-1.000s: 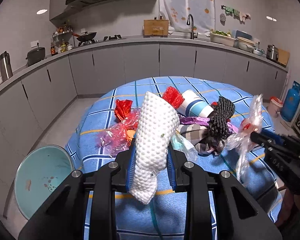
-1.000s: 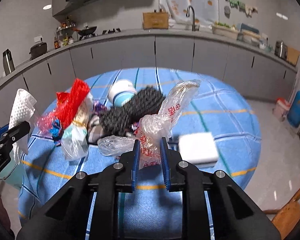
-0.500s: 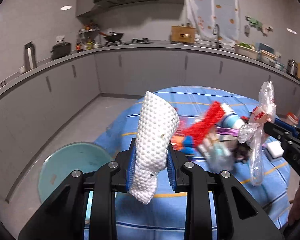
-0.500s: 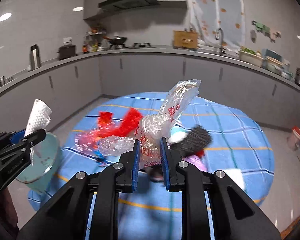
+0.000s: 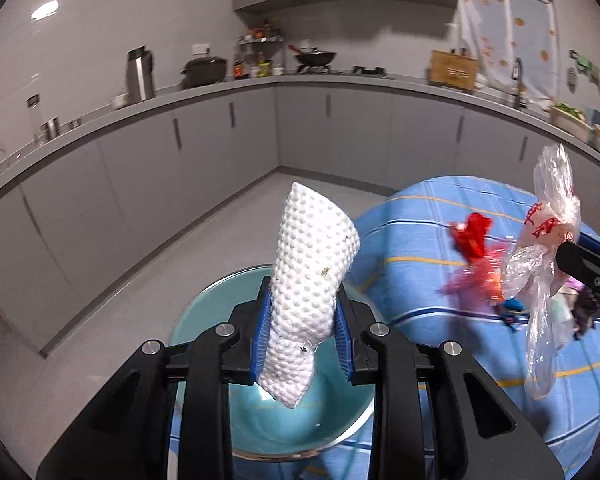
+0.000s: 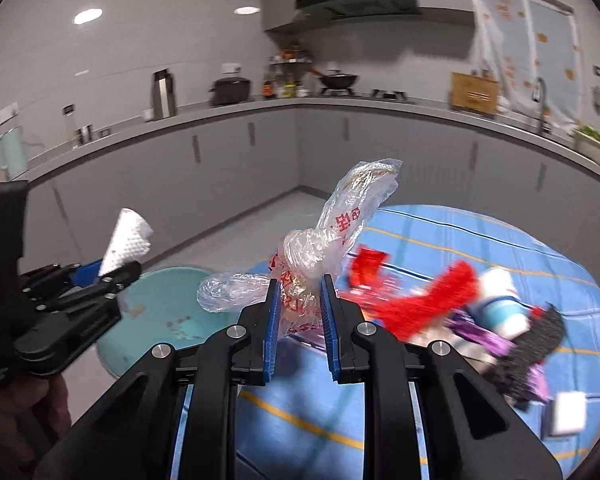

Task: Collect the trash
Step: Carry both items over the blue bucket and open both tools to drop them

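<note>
The left gripper [image 5: 303,342] squeezes a bumpy white paper towel [image 5: 310,280] and holds it right over the round teal bin [image 5: 204,320]. The right gripper [image 6: 300,320] pinches a crinkly clear plastic bag [image 6: 328,240] above the edge of the blue checked surface [image 6: 480,240]. More trash [image 6: 440,304] lies on the surface, to the right of the bag.
</note>
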